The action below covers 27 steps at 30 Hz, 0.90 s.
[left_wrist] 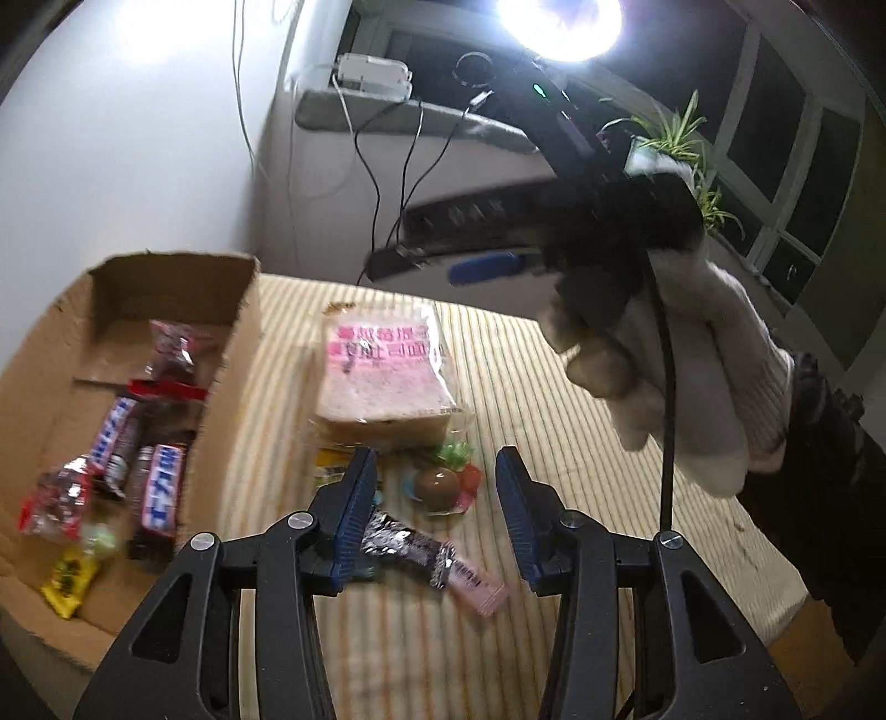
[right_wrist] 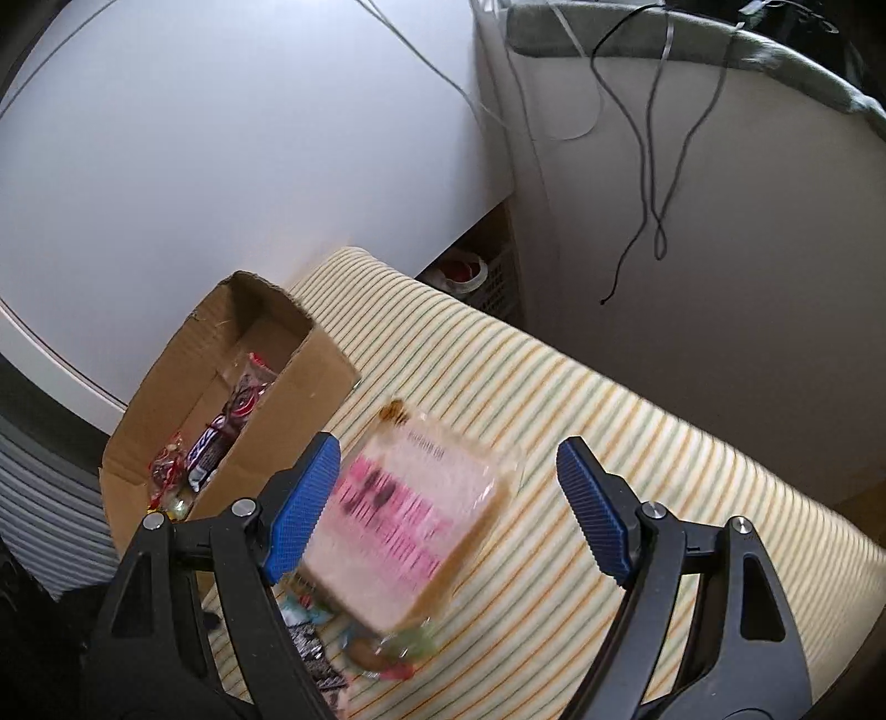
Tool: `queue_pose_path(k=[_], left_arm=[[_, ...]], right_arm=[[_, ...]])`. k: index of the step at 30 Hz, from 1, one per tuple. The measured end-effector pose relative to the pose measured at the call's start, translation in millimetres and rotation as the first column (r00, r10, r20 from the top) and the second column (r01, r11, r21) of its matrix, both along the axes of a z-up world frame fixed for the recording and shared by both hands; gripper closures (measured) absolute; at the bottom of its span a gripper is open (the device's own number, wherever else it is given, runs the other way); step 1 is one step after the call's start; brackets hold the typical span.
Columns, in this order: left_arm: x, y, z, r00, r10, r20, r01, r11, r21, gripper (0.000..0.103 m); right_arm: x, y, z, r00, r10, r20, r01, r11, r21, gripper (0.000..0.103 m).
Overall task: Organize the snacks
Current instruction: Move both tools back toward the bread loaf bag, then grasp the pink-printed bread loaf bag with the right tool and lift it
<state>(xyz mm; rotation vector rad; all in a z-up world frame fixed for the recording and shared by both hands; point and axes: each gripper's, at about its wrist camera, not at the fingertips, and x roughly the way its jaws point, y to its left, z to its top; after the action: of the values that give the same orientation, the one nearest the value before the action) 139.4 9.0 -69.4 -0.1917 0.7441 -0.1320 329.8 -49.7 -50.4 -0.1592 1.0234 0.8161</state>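
Note:
A cardboard box (left_wrist: 232,332) at the left holds several candy bars and small packets (left_wrist: 160,487). To its right, a clear pack of sliced bread with pink print (left_wrist: 382,365) lies on the striped cloth (left_wrist: 554,387). In front of the bread lie a braised-egg packet (left_wrist: 443,484), a dark foil bar (left_wrist: 410,545) and a pink wrapper (left_wrist: 476,587). My left gripper (left_wrist: 437,498) hangs open over these small snacks, with nothing between its pads. My right gripper (right_wrist: 448,498) stands wide open above the bread pack (right_wrist: 410,526), clear of it; the box (right_wrist: 310,387) is to its left.
A gloved hand (left_wrist: 692,360) holds the right gripper at the upper right of the left wrist view. Loose cables (right_wrist: 659,166) hang down the wall behind the table. A plant (left_wrist: 675,138) and a bright lamp (left_wrist: 559,22) stand on the sill. A basket (right_wrist: 493,277) sits past the table's far edge.

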Motion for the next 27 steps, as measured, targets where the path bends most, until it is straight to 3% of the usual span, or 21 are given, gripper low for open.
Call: queue_pose_path(k=[6,16,23,27], left_arm=[[21,-2,-14,0.998,0.043,-0.046,-0.043,0.999,0.007,0.052],[41,-1,-34,0.993,0.063,-0.101,-0.064,0.998,-0.003,0.048],[47,7,-33,0.992,0.082,-0.1,-0.084,0.996,-0.014,0.044],[49,6,-35,0.992,0.087,-0.09,-0.088,0.996,-0.002,0.043]], right_arm=[[25,21,-22,0.996,0.078,-0.048,-0.079,0.996,-0.033,0.02],[35,27,-49,0.971,0.17,-0.169,-0.168,0.985,0.025,0.021],[22,18,-47,0.966,0.196,-0.171,-0.196,0.98,0.016,0.037],[20,11,-47,0.964,0.196,-0.178,-0.196,0.98,0.013,0.039]])
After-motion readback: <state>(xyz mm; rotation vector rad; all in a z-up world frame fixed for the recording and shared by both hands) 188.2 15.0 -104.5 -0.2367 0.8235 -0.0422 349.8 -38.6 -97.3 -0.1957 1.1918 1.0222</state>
